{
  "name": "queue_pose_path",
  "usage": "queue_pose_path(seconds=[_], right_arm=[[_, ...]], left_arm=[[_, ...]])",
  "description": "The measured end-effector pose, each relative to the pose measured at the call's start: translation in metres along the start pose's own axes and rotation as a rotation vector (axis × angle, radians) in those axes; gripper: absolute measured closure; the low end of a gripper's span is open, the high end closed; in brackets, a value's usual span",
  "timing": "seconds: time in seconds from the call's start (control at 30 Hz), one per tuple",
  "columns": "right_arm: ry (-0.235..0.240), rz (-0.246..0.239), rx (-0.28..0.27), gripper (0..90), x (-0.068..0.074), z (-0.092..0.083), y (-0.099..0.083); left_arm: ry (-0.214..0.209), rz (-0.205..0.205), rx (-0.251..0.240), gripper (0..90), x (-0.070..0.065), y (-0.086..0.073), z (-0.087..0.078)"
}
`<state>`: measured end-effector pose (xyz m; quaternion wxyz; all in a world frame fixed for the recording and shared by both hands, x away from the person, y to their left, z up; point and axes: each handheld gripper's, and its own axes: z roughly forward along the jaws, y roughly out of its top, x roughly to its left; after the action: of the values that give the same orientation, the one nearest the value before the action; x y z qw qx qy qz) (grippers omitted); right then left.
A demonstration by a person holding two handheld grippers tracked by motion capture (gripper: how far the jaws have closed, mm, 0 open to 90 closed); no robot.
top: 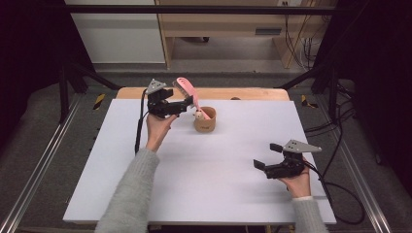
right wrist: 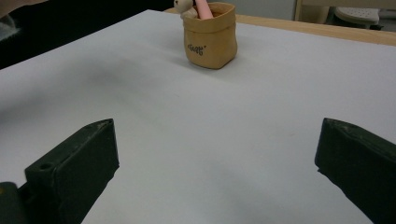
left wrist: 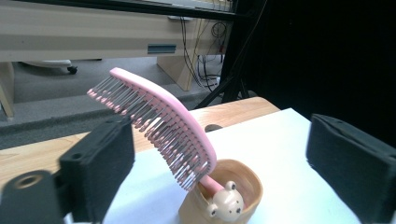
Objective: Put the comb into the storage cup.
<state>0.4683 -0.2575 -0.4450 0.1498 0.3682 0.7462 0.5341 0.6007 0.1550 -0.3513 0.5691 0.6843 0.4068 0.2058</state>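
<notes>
The tan cup point(right wrist: 209, 41) bears small dark lettering, too blurred to read.

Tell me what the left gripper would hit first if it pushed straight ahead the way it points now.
Most likely the pink comb, which leans out of the tan holder right between the open jaws of the left gripper. Its teeth lie close to one pad, though depth is hard to judge.

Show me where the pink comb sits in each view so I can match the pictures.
High view: pink comb stands handle-down in the tan cup, upper centre, beside the left gripper.
Left gripper view: centre, leaning up-left out of the cup, between the open jaws.
Right gripper view: just its pink handle, top centre, inside the cup.
Shared landmark: the cup's small bear figure.
</notes>
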Motion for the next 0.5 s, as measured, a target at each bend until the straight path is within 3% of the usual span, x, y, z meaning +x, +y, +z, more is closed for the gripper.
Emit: queue_pose_path(seconds=[0.23,0.5], right_arm=[[0.000,0.003,-0.001,0.0,0.000,0.000,0.000],[0.001,0.003,-0.003,0.0,0.000,0.000,0.000]], left_arm=[[-0.001,0.025,0.021,0.1,-0.004,0.003,-0.015],[-0.031,0.062,0.029,0.0,-0.009,-0.001,-0.035]])
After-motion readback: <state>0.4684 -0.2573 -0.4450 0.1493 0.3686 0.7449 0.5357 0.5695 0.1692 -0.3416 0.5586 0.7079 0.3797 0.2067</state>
